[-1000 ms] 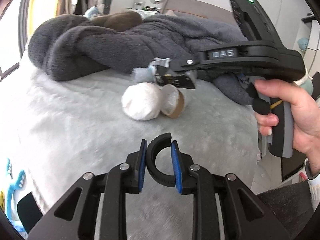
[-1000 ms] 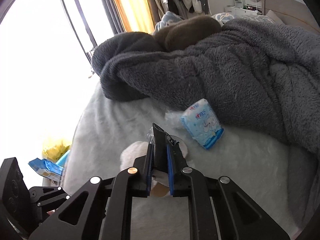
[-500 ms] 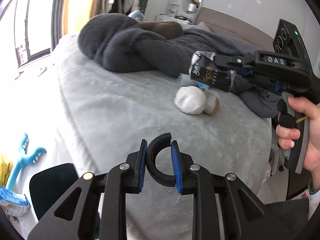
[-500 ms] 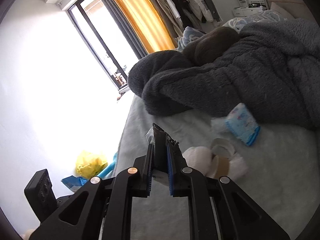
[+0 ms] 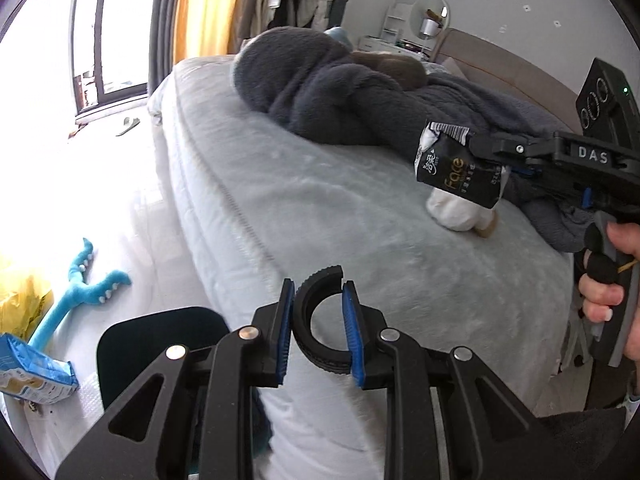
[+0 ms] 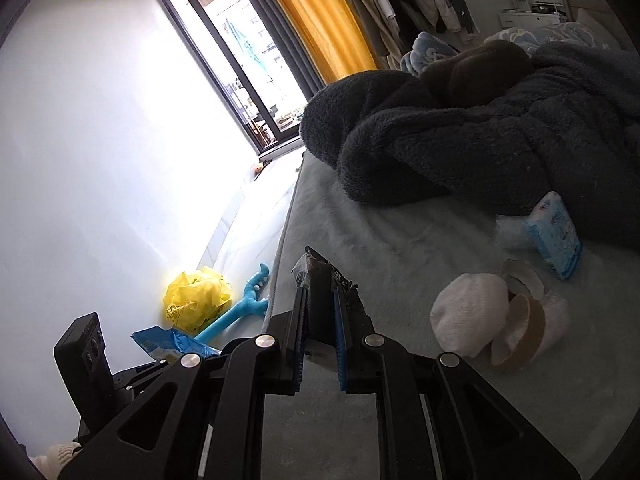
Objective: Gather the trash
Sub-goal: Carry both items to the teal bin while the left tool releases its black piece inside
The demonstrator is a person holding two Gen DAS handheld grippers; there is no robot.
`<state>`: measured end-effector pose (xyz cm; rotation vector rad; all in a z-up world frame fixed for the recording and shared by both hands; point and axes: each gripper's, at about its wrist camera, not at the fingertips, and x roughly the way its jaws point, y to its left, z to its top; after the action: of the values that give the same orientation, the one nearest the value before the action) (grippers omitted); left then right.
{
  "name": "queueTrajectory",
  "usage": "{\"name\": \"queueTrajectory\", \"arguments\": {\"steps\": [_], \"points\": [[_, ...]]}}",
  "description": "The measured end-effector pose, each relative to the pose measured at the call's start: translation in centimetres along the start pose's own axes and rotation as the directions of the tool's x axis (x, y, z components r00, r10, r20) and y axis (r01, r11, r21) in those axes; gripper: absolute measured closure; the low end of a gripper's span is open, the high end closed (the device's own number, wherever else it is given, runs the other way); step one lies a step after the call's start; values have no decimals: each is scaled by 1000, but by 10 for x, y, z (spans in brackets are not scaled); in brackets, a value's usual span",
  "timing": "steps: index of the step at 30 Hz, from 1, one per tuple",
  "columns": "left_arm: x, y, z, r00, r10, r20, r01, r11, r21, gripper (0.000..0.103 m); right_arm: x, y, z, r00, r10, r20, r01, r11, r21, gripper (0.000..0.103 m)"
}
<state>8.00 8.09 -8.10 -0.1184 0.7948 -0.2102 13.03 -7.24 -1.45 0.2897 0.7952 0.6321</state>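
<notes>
- Left gripper (image 5: 318, 322) is clamping a black C-shaped ring (image 5: 316, 320) between its blue pads; jaws are closed on it.
- Right gripper (image 6: 320, 320) is pinching a black wrapper (image 5: 460, 172); jaws are closed on it, wrapper hanging clear above the bed (image 5: 320, 208).
- Change over the last second: both views are swinging away from the middle of the bed toward its edge and the floor by the window; the wrapper, earlier right over the white ball, is now off to one side of it.
- Reading: the wrapper pick looks done, and both hands appear to be carrying their loads toward a drop point. No bin is identifiable in the frames; the dark round shape (image 5: 160, 344) beside the bed could be one, cannot tell.
- Remaining on the bed: white ball (image 6: 470, 316), tape roll (image 6: 520, 340) touching it, blue tissue pack (image 6: 556, 236) against the grey blanket (image 6: 480, 140).
- Surface: pale plush cover, soft, so items are sinking in slightly.
- Floor: yellow bag (image 6: 196, 298), blue toy (image 5: 80, 296), blue packet (image 5: 36, 376) lying near the window.
- Room: orange curtain (image 6: 320, 16), hanging clothes, bright glare washing out the floor.
</notes>
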Motion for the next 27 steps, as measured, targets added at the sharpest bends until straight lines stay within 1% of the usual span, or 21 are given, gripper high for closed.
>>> {"name": "queueTrajectory", "arguments": {"steps": [8, 12, 16, 23, 27], "points": [[-3, 47, -11, 997, 71, -30, -73, 996, -57, 77, 31, 34, -2, 999, 29, -46, -31, 998, -52, 90], [-5, 74, -18, 995, 89, -49, -93, 990, -102, 77, 47, 52, -2, 997, 46, -66, -51, 996, -78, 90], [-8, 95, -25, 992, 110, -65, -118, 985, -127, 77, 64, 68, -6, 994, 63, -92, -72, 993, -96, 90], [-7, 127, -41, 979, 154, -131, -173, 973, -154, 77, 95, 104, -11, 984, 105, -145, -126, 981, -146, 90], [-5, 145, -52, 971, 158, -177, -189, 967, -173, 77, 111, 124, -17, 976, 125, -179, -155, 974, -166, 90]]}}
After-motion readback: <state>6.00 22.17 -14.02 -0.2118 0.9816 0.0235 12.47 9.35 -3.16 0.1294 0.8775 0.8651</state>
